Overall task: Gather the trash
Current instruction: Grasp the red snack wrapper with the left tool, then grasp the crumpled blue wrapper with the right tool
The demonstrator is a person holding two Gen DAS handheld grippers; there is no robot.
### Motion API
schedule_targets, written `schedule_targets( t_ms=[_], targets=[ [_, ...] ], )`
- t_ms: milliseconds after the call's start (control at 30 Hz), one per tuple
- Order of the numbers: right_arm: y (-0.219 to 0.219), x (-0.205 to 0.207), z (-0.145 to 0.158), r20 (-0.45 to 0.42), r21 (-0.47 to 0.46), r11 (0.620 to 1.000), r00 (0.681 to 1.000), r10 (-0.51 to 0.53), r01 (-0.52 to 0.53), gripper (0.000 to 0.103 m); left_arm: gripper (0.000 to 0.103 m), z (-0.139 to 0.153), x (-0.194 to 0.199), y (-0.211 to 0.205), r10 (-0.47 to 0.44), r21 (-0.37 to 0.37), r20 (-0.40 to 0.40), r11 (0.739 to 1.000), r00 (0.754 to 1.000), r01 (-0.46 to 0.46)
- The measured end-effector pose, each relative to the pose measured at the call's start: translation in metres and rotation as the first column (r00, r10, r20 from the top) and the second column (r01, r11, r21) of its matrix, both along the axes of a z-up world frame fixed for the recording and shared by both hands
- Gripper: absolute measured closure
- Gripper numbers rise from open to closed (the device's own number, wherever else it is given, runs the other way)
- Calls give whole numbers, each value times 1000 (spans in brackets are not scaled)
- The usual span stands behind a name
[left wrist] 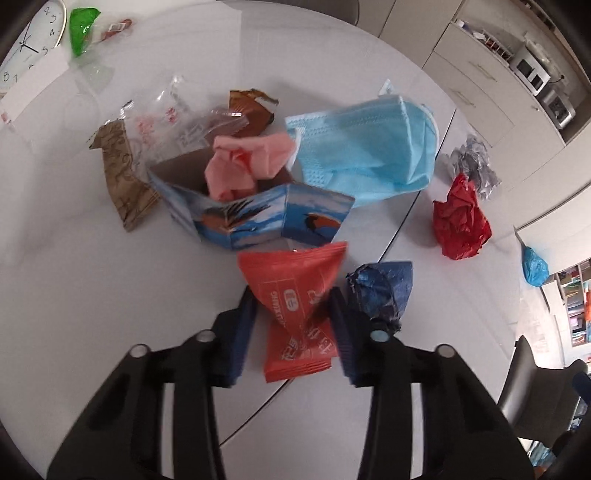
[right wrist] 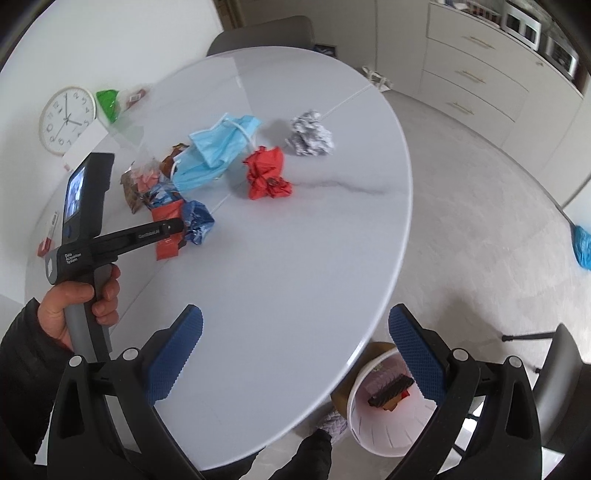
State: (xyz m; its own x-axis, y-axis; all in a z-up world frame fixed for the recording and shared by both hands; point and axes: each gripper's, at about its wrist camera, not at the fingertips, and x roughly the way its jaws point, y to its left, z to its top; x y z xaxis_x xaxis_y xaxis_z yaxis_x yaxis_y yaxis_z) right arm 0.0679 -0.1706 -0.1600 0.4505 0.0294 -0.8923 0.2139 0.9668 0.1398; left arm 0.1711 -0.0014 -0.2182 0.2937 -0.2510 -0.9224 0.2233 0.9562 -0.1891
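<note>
Home dining room, round white table (right wrist: 295, 295), drawer cabinets (right wrist: 476, 74), chair (right wrist: 266, 33)

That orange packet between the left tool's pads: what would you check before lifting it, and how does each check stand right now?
1. Orange packet sits between the left tool's pads: ok.
2. Pads pressing it firmly: cannot tell; the picture is blurred.
3. Blue wad clear of the grip: not ok, it touches the right-hand pad.
4. Right tool free, nothing between its pads: ok.
5. Bin beside the table has room: ok.
</note>
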Motion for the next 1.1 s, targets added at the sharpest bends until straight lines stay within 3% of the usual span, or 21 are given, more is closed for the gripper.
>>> schedule_targets(
  t_ms=[167,400,567,667,733,900,1100],
  targets=[
    [17,22,-3,21,-7,997,997,71,-71,6,73,7,1,10,21,-11,5,1000,1000,-21],
    [56,89,-28,20,2,979,979,205,-205,23,73,42,-21,42,44,-7,44,999,998,-43],
    [83,134,-48,5,-1,970,970,244,-244,30,73,60,-37,60,50,23,47,998,998,-52],
    [96,151,-60,-22,-14,969,969,248,-248,43,73,67,-49,73,43,28,51,999,998,-45],
    [100,159,-68,-47,-20,969,968,246,-248,63,73,69,-49,74,32,32,52,999,998,-34],
    [92,158,-76,-69,12,976,974,216,-216,89,73,72,-57,68,6,18,45,1000,999,-7],
    [65,120,-48,-6,46,986,987,159,-158,91,73,81,-74,45,-60,14,64,998,996,60]
  ],
)
